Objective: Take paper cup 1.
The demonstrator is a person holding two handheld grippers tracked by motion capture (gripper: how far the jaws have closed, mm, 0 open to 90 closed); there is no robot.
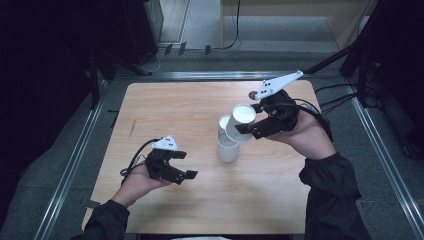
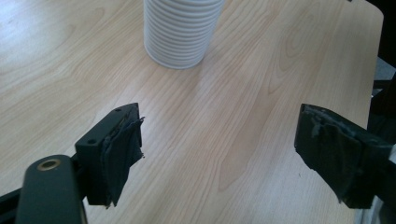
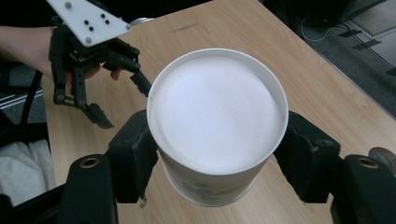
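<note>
A stack of white ribbed paper cups (image 1: pixel 227 146) stands upright near the middle of the wooden table (image 1: pixel 165 107). My right gripper (image 1: pixel 248 129) is shut on a single white paper cup (image 1: pixel 242 119), lifted just above and to the right of the stack and tilted on its side. In the right gripper view both pads press this cup's (image 3: pixel 217 112) walls, and its open mouth faces the camera. My left gripper (image 1: pixel 186 164) hovers low at the front left of the table, open and empty. Its fingers (image 2: pixel 116 149) point toward the stack (image 2: pixel 180 32), a short way off.
Metal rails (image 1: pixel 75 155) frame the table on the left, right and back. Cables and dark stands (image 1: pixel 350 60) lie behind the far right corner. My left gripper (image 3: pixel 88 79) shows across the table in the right gripper view. White cloth (image 3: pixel 23 172) lies at that view's lower left.
</note>
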